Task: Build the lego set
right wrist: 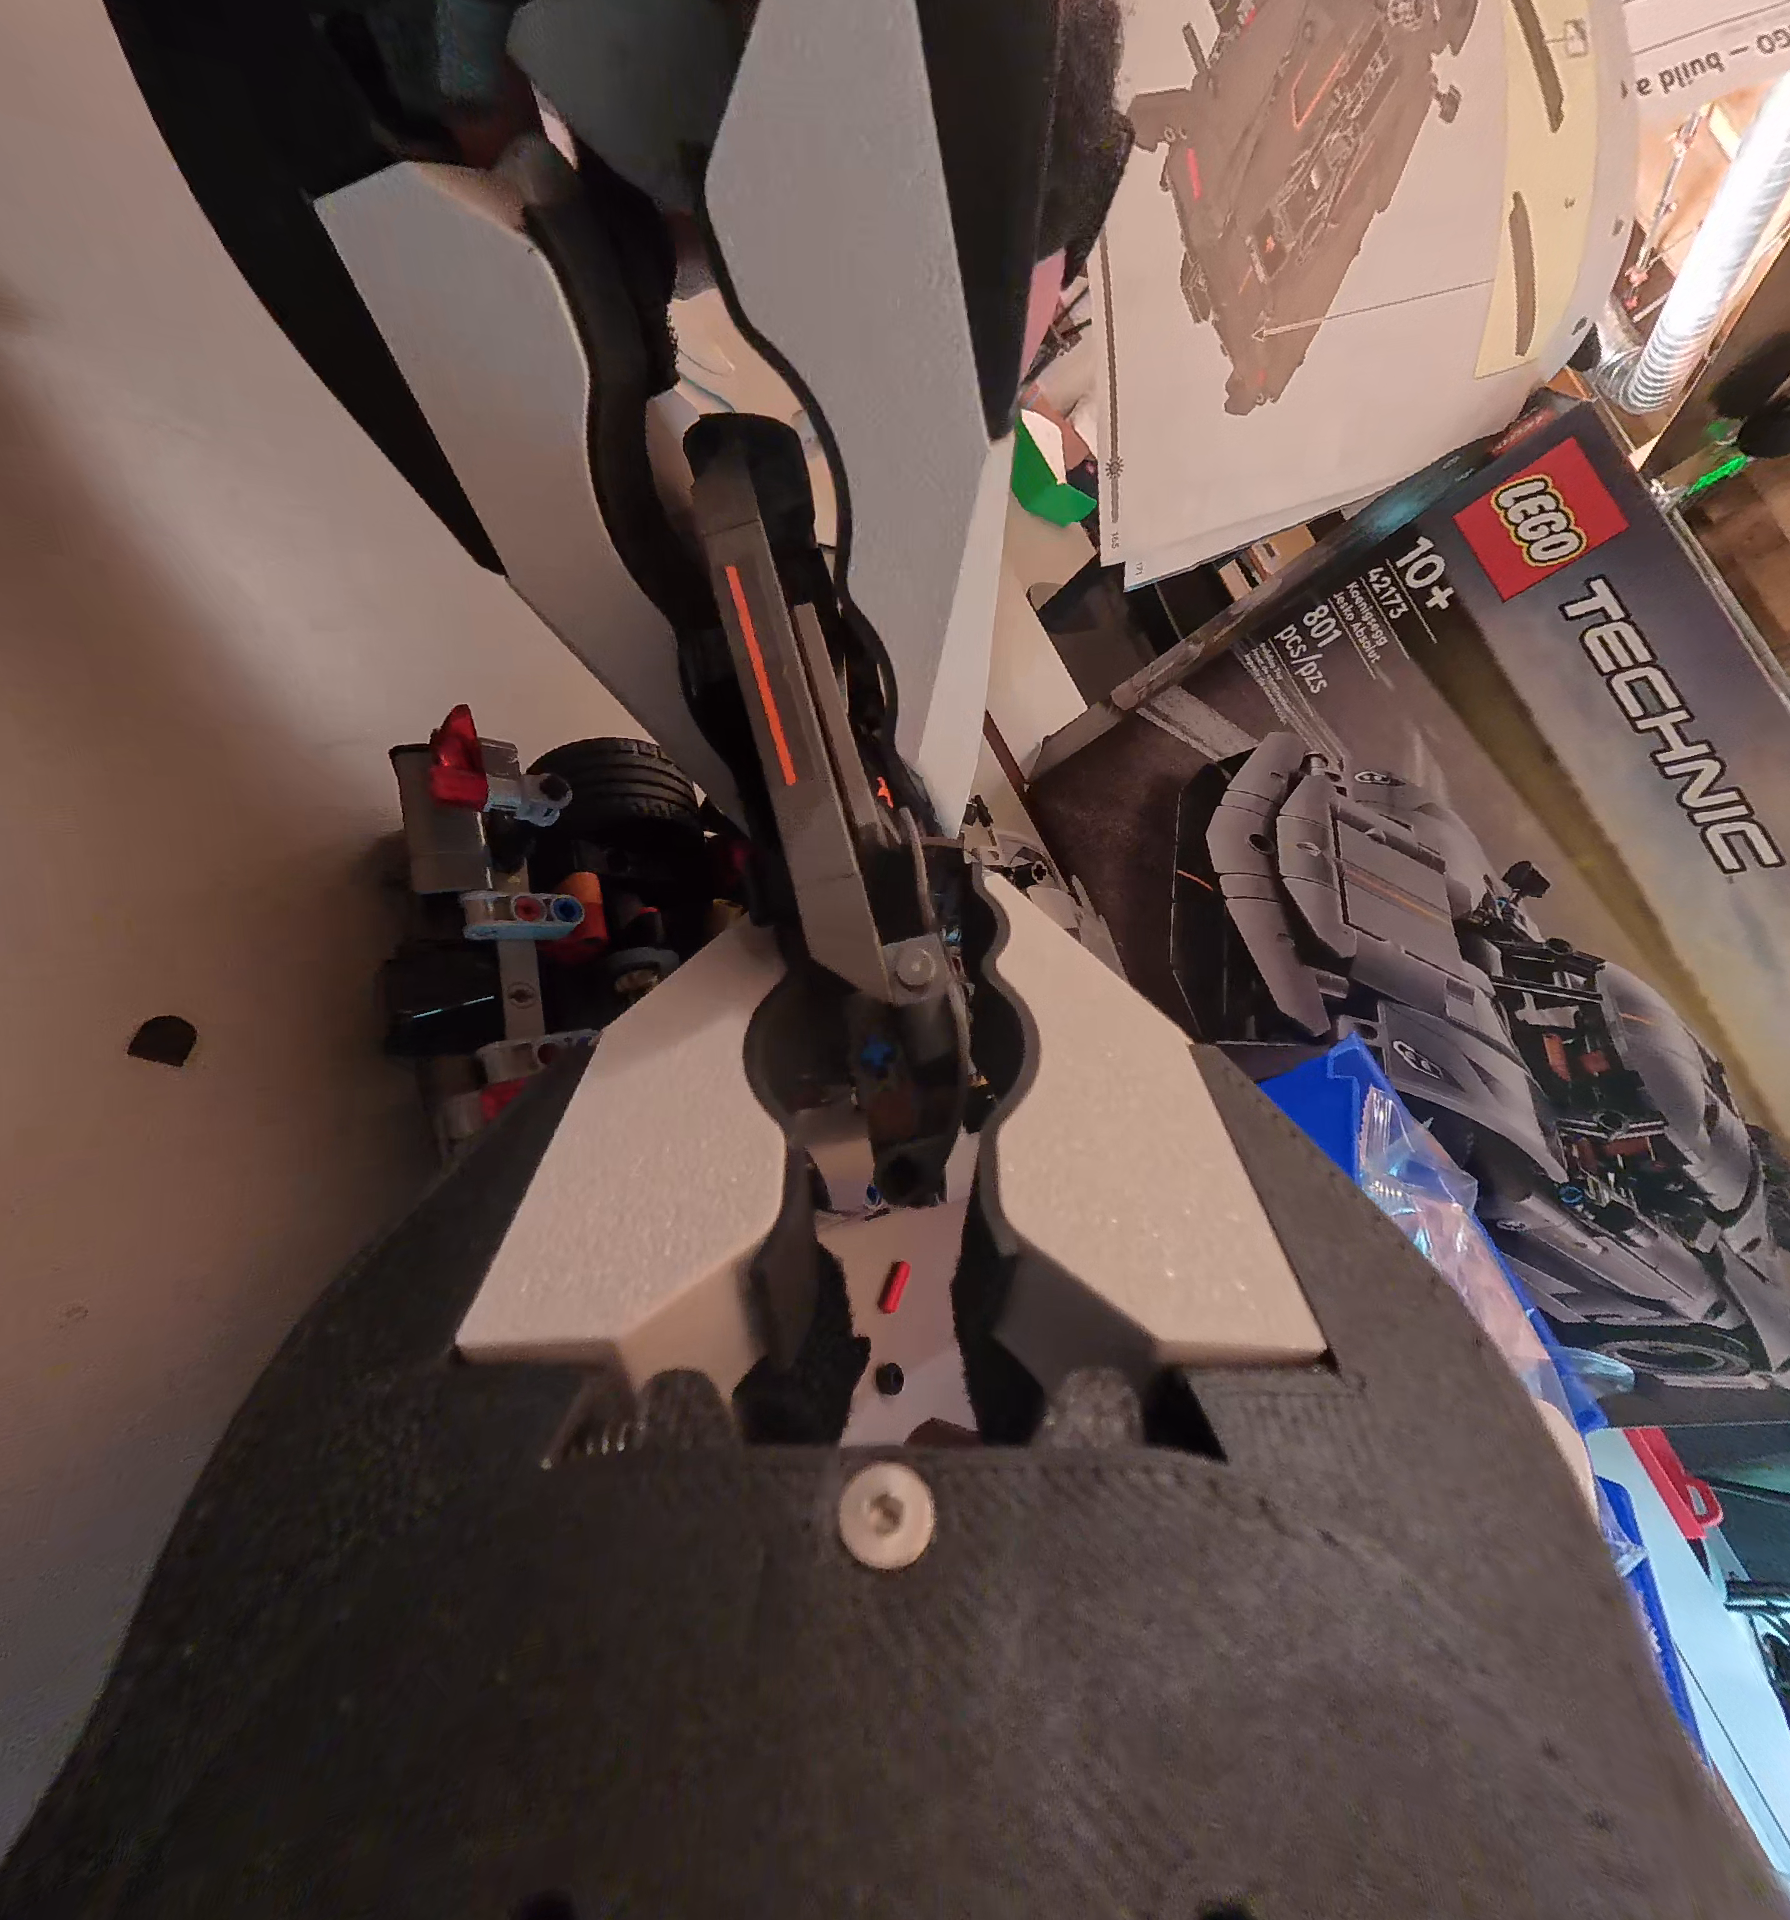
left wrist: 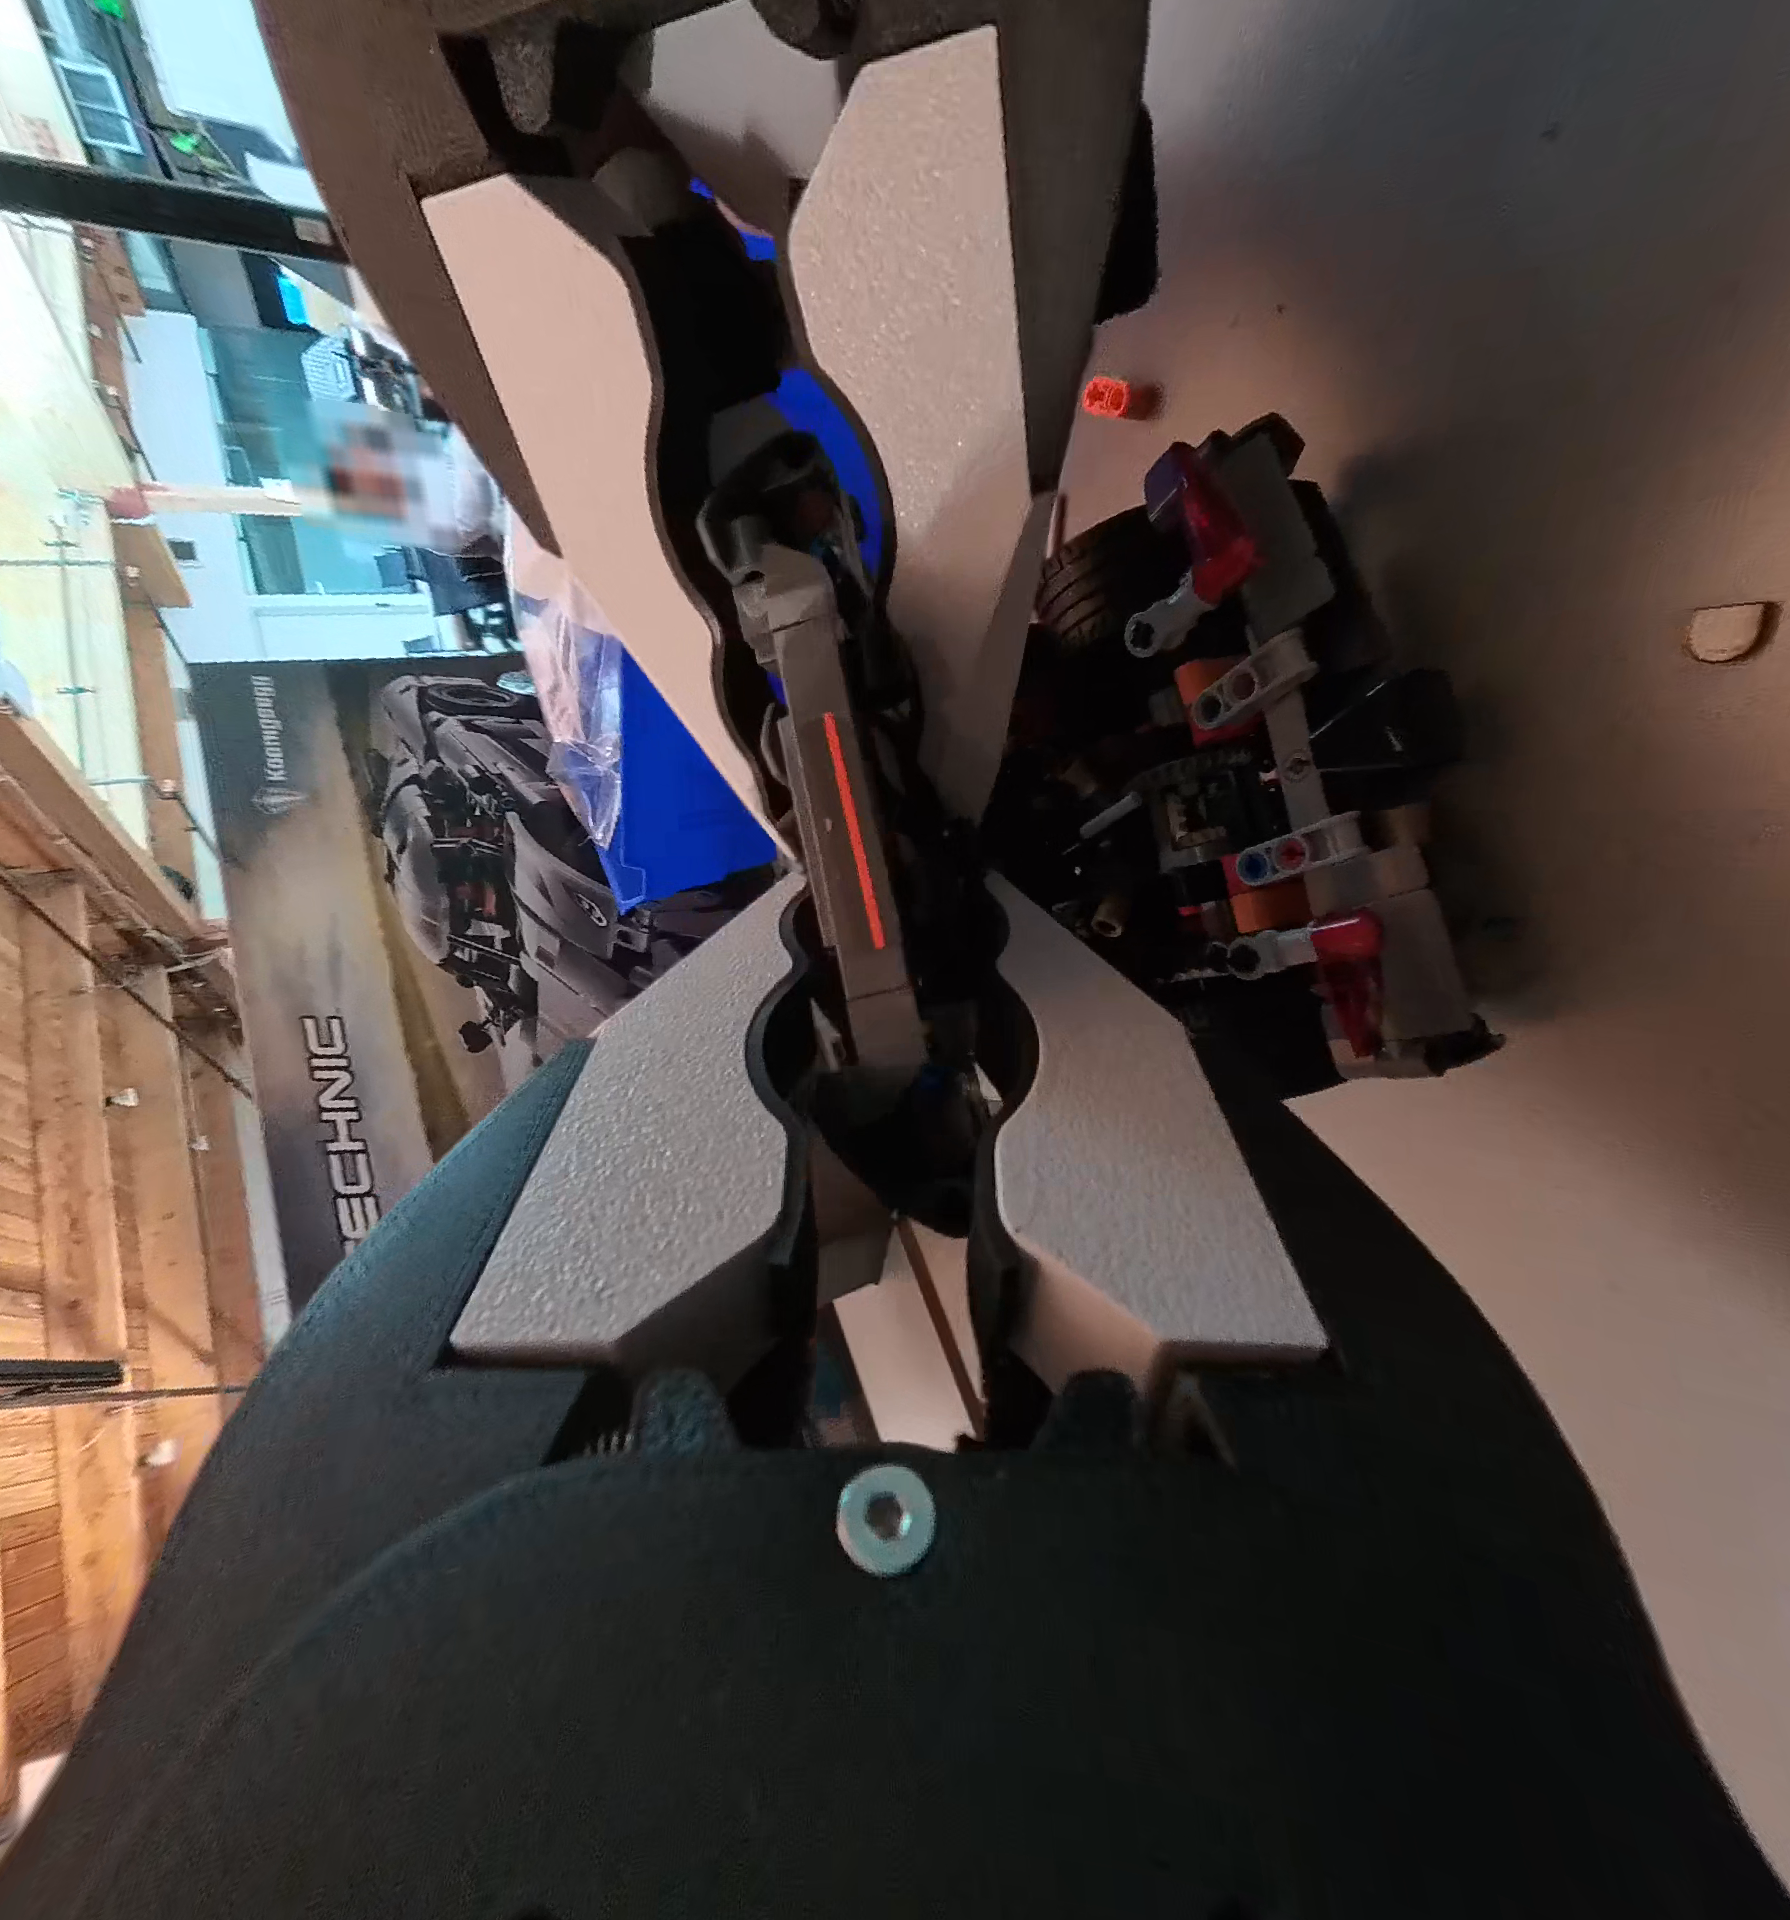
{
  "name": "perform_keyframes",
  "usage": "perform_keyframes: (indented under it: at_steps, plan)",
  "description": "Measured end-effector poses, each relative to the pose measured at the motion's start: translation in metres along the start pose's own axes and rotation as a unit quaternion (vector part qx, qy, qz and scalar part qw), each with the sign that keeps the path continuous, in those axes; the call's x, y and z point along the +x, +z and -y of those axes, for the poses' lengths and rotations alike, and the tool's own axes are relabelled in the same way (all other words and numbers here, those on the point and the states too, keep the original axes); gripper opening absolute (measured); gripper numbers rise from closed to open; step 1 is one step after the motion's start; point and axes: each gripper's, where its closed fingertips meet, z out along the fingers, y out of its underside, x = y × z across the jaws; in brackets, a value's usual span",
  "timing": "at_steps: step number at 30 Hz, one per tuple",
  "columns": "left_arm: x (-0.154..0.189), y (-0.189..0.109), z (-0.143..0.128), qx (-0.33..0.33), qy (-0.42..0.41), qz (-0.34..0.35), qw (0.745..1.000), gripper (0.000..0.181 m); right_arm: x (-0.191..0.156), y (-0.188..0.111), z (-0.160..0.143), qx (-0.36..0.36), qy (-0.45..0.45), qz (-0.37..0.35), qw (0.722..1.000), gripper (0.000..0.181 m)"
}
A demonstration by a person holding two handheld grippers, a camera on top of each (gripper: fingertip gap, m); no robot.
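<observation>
Gripping one grey panel (left wrist: pixel 849 831) with an orange stripe, the left gripper (left wrist: pixel 896 1049) closes on its near end while the right gripper (right wrist: pixel 886 1049) clamps the other end, the two facing tip to tip. At 3 o'clock of the panel in the left view, the car (left wrist: pixel 1275 769) lies on the white table (left wrist: pixel 1597 1351), with a red pin (left wrist: pixel 1114 397) at its 12 o'clock.

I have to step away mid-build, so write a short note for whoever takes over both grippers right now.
Left gripper: shut on one end of the long grey panel piece with the orange stripe.
Right gripper: shut on the other end of the same piece, so it is held off the table between both.
The part-built car sits on the white table, with a loose red piece beside it.
The box and the open instructions stand behind.
Done: chassis with a wheel on.
Left: fit the panel, then the rest.
</observation>
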Motion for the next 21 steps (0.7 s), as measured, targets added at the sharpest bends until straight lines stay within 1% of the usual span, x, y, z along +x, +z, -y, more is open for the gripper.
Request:
perform_keyframes:
  at_steps: [11,14,16,18,21]
  plan:
    - [-0.0018,0.0017,0.0018,0.016,-0.052,-0.034,0.998,0.021,0.0018,-0.0010,-0.0016,-0.006,0.016,0.003,1.000,0.023]
    - [-0.0021,0.0009,0.0021,0.015,-0.052,-0.036,0.998,0.021,0.0022,-0.0016,-0.0007,0.001,0.019,0.006,1.000,0.023]
    - [-0.0041,0.0009,0.0014,0.028,-0.051,-0.028,0.998,0.023,0.0048,-0.0012,0.0002,0.016,0.041,0.011,0.999,0.026]
    - [-0.0040,0.0026,0.0020,0.029,-0.041,-0.017,0.999,0.023,0.0044,-0.0014,-0.0026,0.013,0.032,0.012,0.999,0.027]
    - [-0.0046,0.0067,-0.0015,0.032,-0.048,-0.007,0.998,0.027,0.0049,-0.0036,-0.0044,0.015,0.036,0.016,0.999,0.031]
